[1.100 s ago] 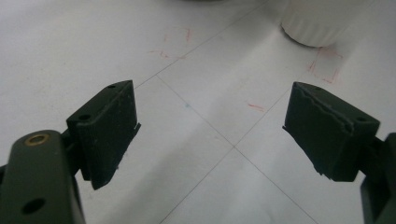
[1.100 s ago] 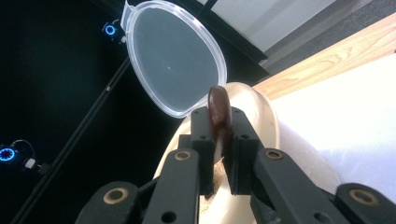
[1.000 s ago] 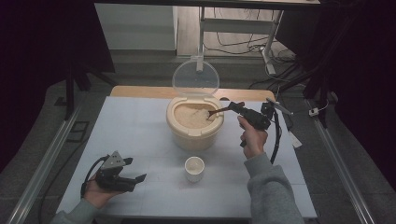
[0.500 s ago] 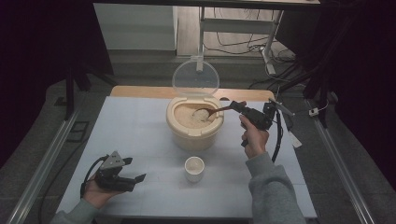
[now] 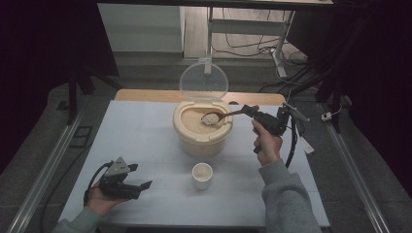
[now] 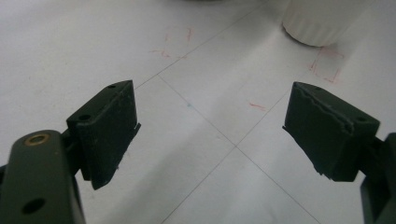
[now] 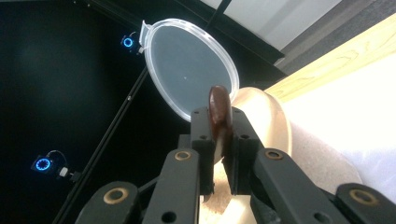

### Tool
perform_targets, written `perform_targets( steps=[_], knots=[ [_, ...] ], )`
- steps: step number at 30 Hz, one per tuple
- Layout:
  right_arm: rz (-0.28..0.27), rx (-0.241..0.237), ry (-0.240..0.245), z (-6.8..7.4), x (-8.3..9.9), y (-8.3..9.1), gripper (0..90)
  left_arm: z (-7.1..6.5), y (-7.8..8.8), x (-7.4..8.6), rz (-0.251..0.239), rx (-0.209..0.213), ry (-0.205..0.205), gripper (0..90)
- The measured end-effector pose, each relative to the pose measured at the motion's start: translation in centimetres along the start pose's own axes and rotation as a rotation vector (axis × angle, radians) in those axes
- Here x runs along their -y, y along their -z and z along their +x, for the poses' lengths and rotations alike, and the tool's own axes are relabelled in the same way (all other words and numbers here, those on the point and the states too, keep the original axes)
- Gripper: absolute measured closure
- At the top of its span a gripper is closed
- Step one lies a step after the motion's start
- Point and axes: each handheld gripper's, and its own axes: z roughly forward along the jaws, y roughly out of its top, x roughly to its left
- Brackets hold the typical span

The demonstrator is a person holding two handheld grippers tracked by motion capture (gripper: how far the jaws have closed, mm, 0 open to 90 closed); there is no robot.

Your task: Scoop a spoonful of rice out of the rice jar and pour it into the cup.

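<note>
One spoonful of rice lifted: right gripper (image 5: 252, 110) fingers clenched on wooden spoon (image 5: 224, 115), bowl over open rice container (image 5: 202, 127). Left gripper (image 5: 138, 186) fingers spread, idle on worktop (image 5: 145, 131). Next, likely: carry level to white cup (image 5: 202, 174), tip in.

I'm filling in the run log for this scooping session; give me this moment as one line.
right gripper: shut on wooden spoon | spoon: loaded with rice over rice container | lid: open | left gripper: open, idle | cup: on table
</note>
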Motion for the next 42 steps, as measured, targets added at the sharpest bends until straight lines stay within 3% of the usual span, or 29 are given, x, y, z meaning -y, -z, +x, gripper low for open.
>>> perform_targets(
  steps=[19,42],
  knots=[
    [0.005,-0.024,-0.014,0.3,-0.1,0.6,82.9,0.0,0.0,0.0,0.002,0.001,0.001,17.0],
    [0.098,-0.076,-0.050,1.2,1.3,2.8,82.9,0.2,0.0,0.0,0.002,-0.002,0.006,17.0]
  ],
)
